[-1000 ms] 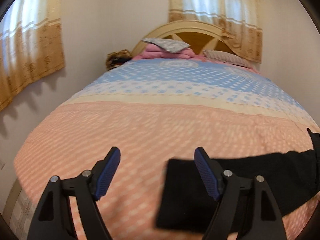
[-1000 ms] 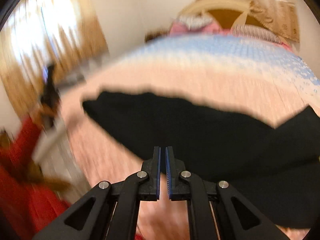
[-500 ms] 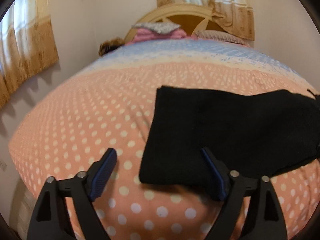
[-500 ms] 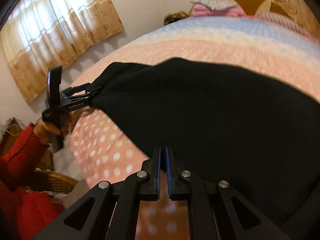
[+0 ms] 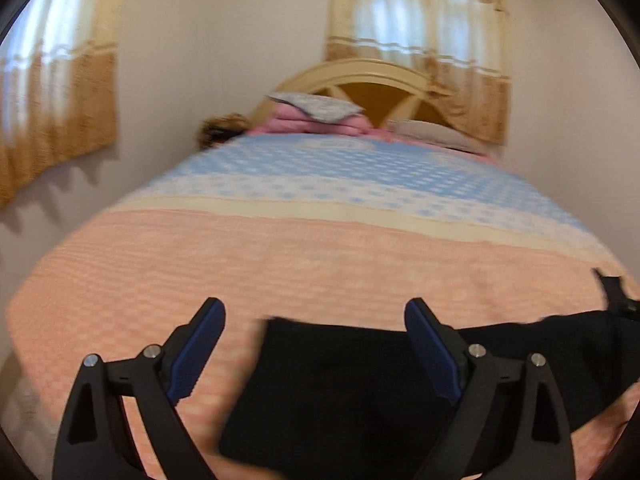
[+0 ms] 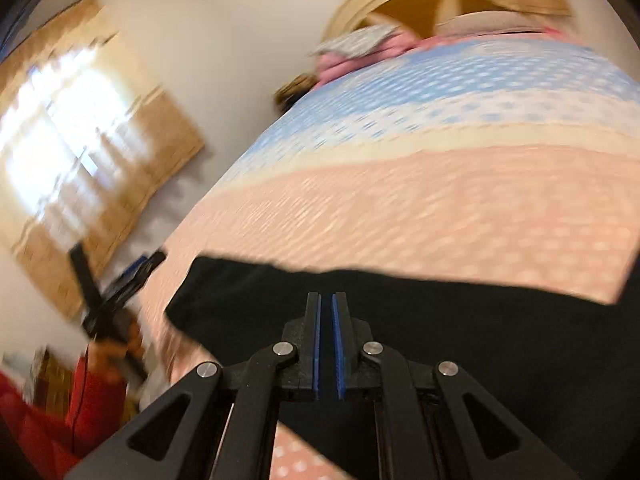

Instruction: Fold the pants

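The black pants (image 5: 360, 392) lie flat on the pink dotted bedspread (image 5: 200, 272) near the bed's front edge. My left gripper (image 5: 316, 344) is open and empty, above the pants' left end. In the right wrist view the pants (image 6: 460, 320) stretch across the lower frame. My right gripper (image 6: 326, 340) is shut with nothing visible between its pads, hovering over the pants' near edge. The left gripper (image 6: 120, 284) shows there at the far left, off the pants. Both views are blurred.
The bedspread turns blue (image 5: 340, 168) toward the headboard (image 5: 372, 80). Pink folded bedding and pillows (image 5: 316, 116) sit at the head. Curtained windows (image 5: 52, 92) are on the walls. The person's red sleeve (image 6: 48, 412) is at the lower left.
The left gripper has tilted back up from the pants, staying open. The right gripper has swung up and away, staying shut. The pants have stayed flat on the bed.
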